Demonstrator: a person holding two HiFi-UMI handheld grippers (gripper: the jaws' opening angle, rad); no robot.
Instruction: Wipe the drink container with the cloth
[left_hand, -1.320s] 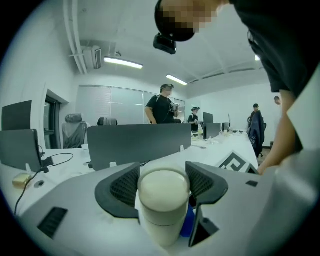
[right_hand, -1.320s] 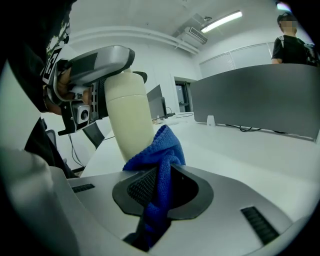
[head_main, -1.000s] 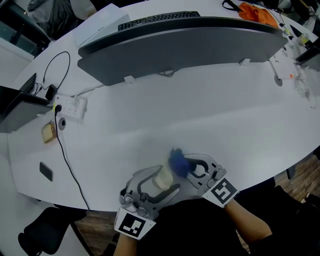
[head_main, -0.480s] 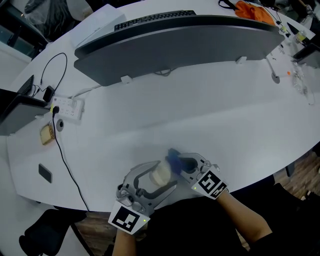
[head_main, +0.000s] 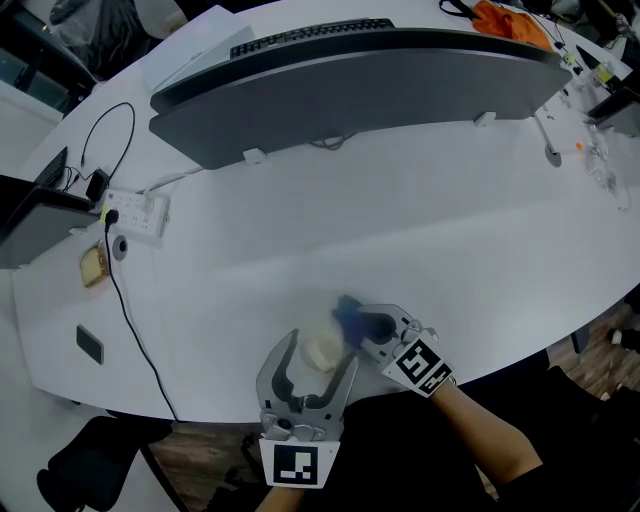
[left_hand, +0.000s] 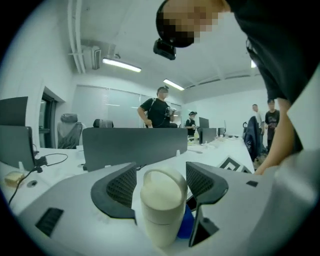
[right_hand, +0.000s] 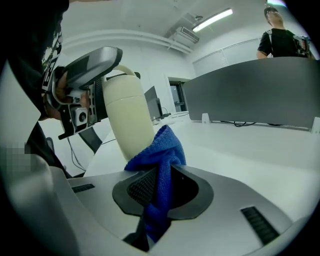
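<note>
cup (head_main: 322, 350) at tabletop (head_main: 420, 240) 6 o'clock, tilted, left gripper (left_hand: 160, 184) jaws clamped wide across its body. right gripper (right_hand: 159, 187) jaws pinched on blue cloth (right_hand: 161, 147), touching cup's 2 o'clock side. cup looks rigid, light, slick, so grip mid-body. cloth limp, hold it bunched.

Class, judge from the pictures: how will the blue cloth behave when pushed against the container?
Probably floppy: the cloth folds and droops in the right gripper. Likely light; its nubby weave should drag, not slide, on the container.
</note>
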